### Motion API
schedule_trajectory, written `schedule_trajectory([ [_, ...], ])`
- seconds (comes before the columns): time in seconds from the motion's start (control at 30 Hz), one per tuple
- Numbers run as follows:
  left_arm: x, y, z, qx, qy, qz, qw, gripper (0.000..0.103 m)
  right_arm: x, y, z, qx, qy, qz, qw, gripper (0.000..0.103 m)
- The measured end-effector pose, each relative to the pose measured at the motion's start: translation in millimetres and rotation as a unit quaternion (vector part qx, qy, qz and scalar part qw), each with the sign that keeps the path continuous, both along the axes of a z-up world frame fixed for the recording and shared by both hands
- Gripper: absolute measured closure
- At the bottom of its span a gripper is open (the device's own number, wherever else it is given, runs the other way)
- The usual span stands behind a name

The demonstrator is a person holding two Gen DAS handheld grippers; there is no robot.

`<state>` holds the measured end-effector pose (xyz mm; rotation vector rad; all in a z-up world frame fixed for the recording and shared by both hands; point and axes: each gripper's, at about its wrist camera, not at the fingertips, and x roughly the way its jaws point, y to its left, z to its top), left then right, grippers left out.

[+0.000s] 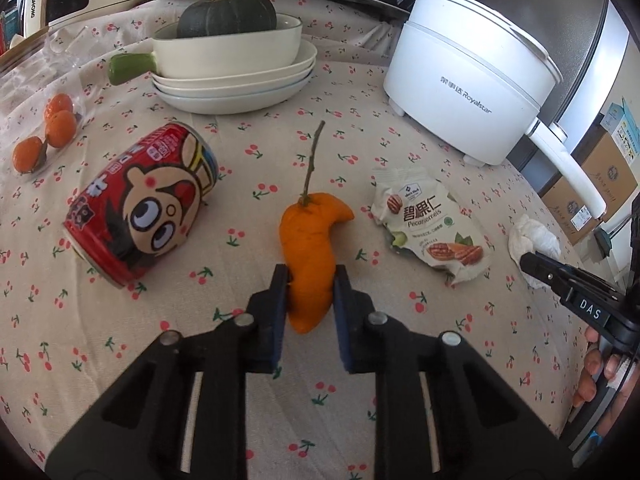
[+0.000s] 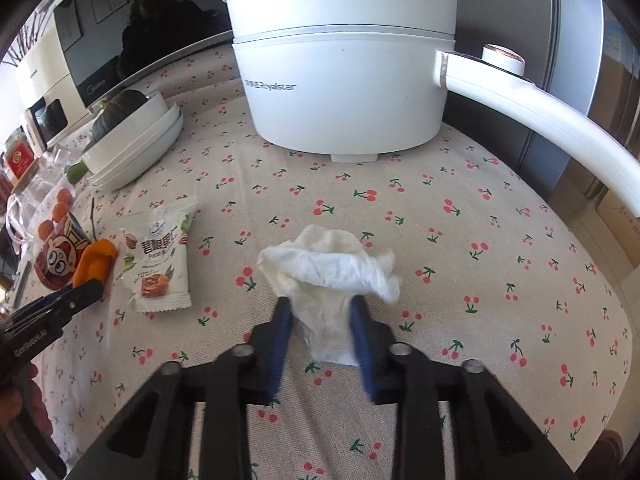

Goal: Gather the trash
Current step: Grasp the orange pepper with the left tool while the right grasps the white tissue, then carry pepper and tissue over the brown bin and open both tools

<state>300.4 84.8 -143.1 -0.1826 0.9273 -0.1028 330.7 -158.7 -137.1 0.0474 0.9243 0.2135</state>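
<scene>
My left claw [image 1: 310, 276] is clamped on the orange peel [image 1: 310, 252] and my right claw [image 2: 322, 316] pinches the crumpled tissue [image 2: 328, 272], both low over the worktop [image 2: 500, 300]. The soft tissue could tear or slide free when lifted; the peel's curved skin may squirt out.

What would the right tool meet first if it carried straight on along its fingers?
The crumpled tissue, already between the right tool's fingers. Beyond it, probably the white electric pot, though depth is unclear.

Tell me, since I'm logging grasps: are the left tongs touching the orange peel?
Touching. In the left wrist view both pads of the left tongs press against the orange peel.
</scene>
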Motion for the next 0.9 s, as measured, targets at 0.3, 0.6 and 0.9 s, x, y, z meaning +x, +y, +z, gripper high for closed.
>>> schedule_trajectory([
  [0.3, -43.7, -8.3, 40.9, -0.016, -0.007, -0.021, 0.9996, 0.086, -45.1, -10.8, 46.3, 0.007, -0.021, 0.019, 1.000, 0.092],
  [0.6, -98.3, -20.4, 63.7, -0.017, 0.001, -0.026, 0.9995, 0.089, -110.3, -34.0, 77.7, 0.002, -0.018, 0.014, 1.000, 0.092],
  [0.9, -139.7, -37.7, 79.8, -0.011, -0.007, -0.050, 0.9987, 0.092, -174.8, -61.4, 91.8, 0.009, -0.011, 0.020, 1.000, 0.092],
])
